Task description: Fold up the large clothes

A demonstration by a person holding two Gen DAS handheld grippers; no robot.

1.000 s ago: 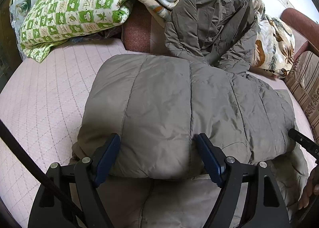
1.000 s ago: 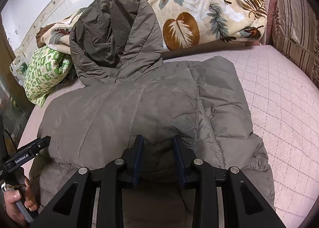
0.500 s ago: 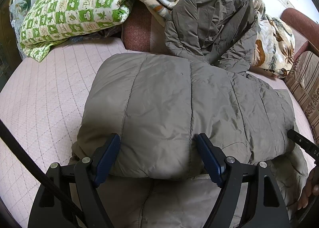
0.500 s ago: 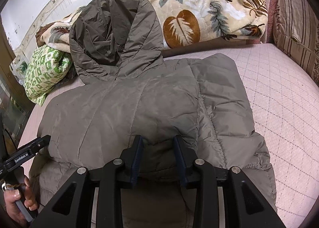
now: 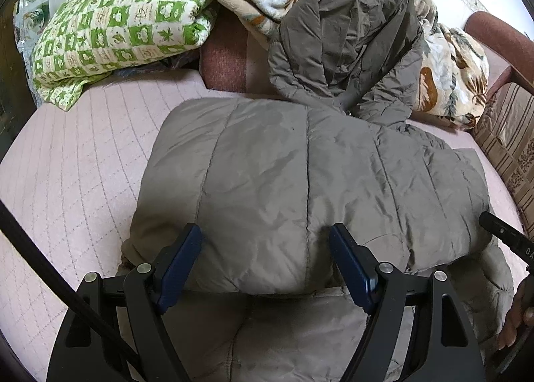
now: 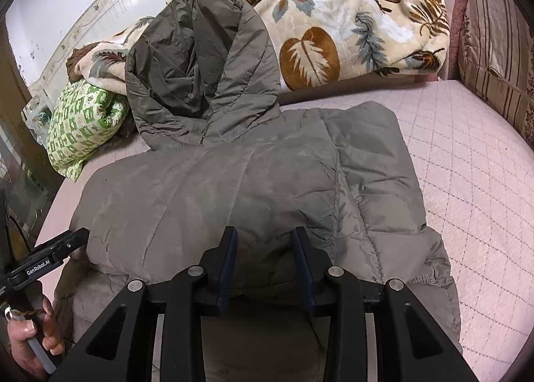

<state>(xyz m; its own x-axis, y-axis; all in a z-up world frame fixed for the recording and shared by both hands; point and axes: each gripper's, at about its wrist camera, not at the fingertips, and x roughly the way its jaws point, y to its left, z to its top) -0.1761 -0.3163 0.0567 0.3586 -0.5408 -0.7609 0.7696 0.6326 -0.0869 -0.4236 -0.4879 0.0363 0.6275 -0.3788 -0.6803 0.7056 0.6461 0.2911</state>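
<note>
On the pink quilted mattress (image 6: 474, 161) lies the grey padded jacket (image 5: 300, 175), its lower part doubled back over the body and its hood (image 6: 200, 68) propped against the leaf-print blanket (image 6: 350, 31) behind. Both tools sit at the near fold, apparently to steady or flatten the puffy layers: the left gripper (image 5: 265, 262) stands wide open astride the fold, pads not visibly pressing. The right gripper (image 6: 263, 262) is narrower, with fabric bulging between the jaws, though whether it truly pinches I cannot tell.
</note>
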